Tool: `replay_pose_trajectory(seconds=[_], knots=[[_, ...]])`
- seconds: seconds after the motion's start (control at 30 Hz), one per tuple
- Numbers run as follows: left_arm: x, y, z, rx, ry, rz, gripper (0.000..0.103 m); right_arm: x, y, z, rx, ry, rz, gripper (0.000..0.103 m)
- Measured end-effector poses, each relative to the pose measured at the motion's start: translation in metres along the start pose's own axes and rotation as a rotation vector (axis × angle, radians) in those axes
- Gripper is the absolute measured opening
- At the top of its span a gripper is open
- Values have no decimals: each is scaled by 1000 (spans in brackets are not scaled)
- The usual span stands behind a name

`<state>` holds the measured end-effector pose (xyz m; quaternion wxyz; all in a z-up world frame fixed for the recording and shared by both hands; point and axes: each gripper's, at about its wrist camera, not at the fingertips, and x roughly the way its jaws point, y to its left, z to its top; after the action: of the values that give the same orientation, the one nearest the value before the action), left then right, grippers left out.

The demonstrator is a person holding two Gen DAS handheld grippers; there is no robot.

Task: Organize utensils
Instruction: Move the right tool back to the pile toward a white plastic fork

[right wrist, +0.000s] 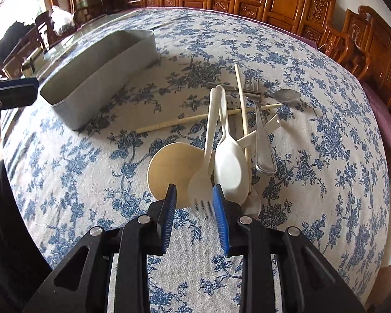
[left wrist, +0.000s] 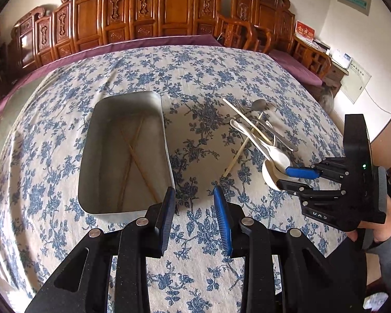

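A metal tray stands on the flowered tablecloth, with two wooden chopsticks crossed inside it. My left gripper hangs open over bare cloth by the tray's near right corner, holding nothing. To the right lies a loose pile of utensils. My right gripper is open at the near end of that pile. The tines of a white plastic fork lie between its fingers, close to the right pad. A white spoon and a round cream ladle bowl lie just beyond. A metal spoon, a metal fork and two chopsticks lie farther back.
Carved wooden chairs line the far side of the table, and more stand at the right. A purple cloth edge shows under the tablecloth. A person's hand holds the right gripper, and a dark sleeve shows at the left.
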<state>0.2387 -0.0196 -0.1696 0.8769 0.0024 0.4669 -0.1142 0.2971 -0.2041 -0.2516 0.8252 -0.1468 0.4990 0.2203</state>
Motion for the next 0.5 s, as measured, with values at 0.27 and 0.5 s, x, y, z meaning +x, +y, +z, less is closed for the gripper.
replay_pose_trajectory(seconds=[0.27, 0.5], knots=[[2, -5, 0, 4, 5, -3, 29, 6, -2, -1, -18, 10, -39, 25], [14, -13, 2, 20, 21, -8, 29, -11, -15, -5, 11, -35, -22, 23]])
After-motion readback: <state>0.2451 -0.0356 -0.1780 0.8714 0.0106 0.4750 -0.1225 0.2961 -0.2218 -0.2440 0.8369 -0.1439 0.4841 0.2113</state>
